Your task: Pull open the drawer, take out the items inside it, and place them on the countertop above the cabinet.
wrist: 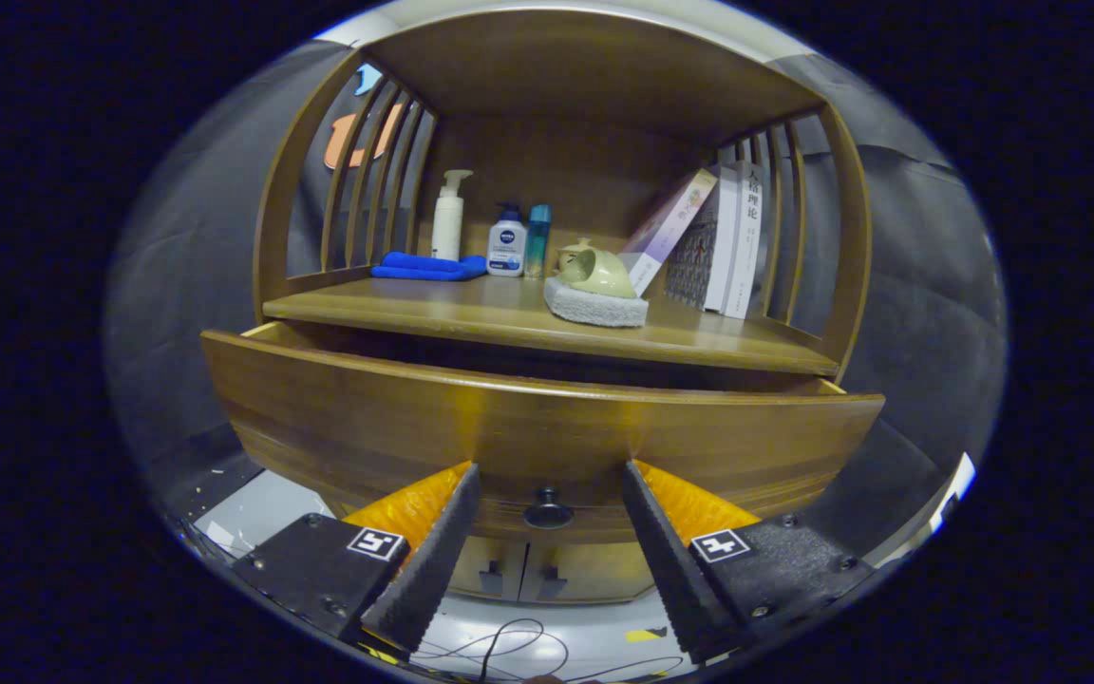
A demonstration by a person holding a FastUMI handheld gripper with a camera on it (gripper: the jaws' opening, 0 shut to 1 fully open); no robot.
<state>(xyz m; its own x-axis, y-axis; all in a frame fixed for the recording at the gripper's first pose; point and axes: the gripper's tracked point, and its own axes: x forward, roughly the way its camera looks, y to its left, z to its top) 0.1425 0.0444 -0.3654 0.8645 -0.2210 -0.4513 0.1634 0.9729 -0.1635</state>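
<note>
On the wooden surface [471,309] above the cabinet, starting at the left by the slatted side rails, a folded blue cloth [428,267] is lying flat. Just behind it a white pump bottle [449,217] is standing upright, with a shorter white bottle with a dark blue cap [507,243] and a slim teal bottle [537,239] standing beside it. Toward the middle, a pale green ceramic piece [596,271] is resting on a grey sponge-like pad [594,306]. To the right, several books [723,242] are standing against the right-hand rails, one of them leaning. Below, the curved brown wooden drawer [509,427] is sitting pulled out from under the surface; its inside is hidden by the front panel. The gripper [550,484] is hanging open, its fingers spread wide on either side of the small dark round knob [548,511], touching nothing.
</note>
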